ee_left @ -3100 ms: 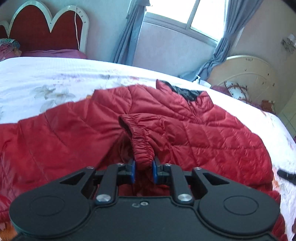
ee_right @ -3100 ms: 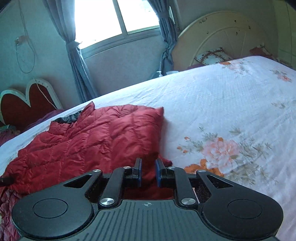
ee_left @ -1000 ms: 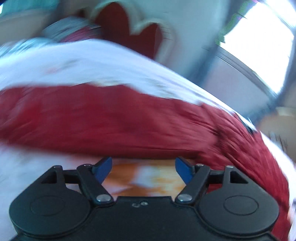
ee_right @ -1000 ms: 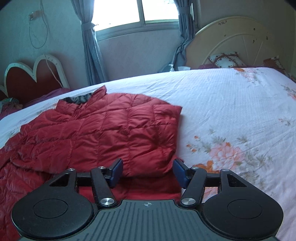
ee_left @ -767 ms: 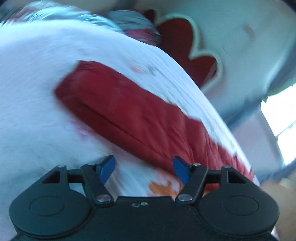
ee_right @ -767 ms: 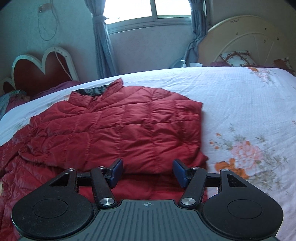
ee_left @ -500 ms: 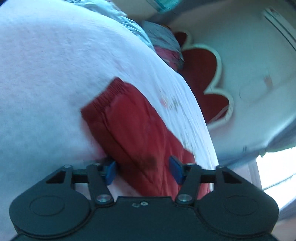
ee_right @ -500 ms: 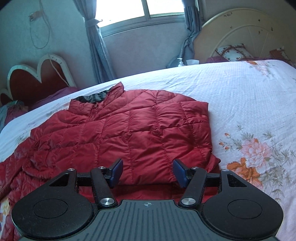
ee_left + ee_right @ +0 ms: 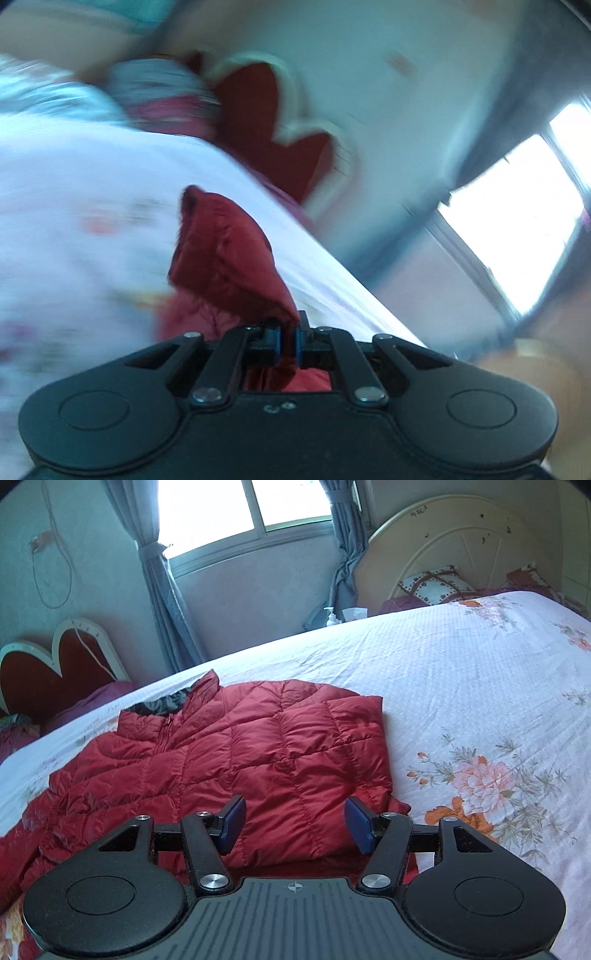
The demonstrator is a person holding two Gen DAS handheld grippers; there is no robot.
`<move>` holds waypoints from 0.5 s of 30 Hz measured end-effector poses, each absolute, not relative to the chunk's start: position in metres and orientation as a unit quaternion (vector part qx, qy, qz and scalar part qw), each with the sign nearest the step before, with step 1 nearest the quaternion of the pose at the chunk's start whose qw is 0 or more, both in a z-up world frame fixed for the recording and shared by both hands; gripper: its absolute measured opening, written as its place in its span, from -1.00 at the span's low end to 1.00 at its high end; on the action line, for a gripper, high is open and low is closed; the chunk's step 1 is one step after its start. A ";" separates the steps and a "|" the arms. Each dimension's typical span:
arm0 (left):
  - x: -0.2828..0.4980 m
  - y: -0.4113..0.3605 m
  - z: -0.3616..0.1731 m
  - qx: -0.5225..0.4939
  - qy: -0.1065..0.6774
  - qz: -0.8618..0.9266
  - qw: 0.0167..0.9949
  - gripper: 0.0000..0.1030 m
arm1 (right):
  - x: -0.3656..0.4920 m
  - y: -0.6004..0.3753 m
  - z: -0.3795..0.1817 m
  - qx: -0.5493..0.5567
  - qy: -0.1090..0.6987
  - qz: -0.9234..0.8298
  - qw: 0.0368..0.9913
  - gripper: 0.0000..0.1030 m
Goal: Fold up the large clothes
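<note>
A red quilted puffer jacket [image 9: 258,760] lies on the white floral bedsheet [image 9: 480,686], collar toward the window, its right side folded over. My right gripper [image 9: 294,823] is open and empty, just above the jacket's near hem. My left gripper [image 9: 289,341] is shut on the jacket's sleeve [image 9: 225,258], which stands up from the jaws with the cuff at the far end, lifted off the sheet. The left wrist view is blurred by motion.
A red heart-shaped headboard [image 9: 48,664] and pillows stand at the left. A cream round headboard [image 9: 461,546] with cushions stands at the back right. A window with grey curtains [image 9: 162,590] is behind the bed. A pump bottle [image 9: 331,617] stands by the far edge.
My left gripper closed on the outstretched sleeve near its cuff and lifted it. My right gripper stayed open and drifted slightly over the jacket's hem.
</note>
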State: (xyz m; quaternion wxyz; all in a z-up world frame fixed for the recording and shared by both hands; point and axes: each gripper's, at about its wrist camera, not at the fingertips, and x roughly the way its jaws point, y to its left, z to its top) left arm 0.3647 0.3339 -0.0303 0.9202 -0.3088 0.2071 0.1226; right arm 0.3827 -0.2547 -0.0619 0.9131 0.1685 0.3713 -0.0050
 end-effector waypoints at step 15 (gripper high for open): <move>0.489 0.039 -0.045 -0.018 0.334 -0.137 0.932 -0.88 | 0.388 -0.318 -0.069 0.249 0.356 -0.007 0.901 0.16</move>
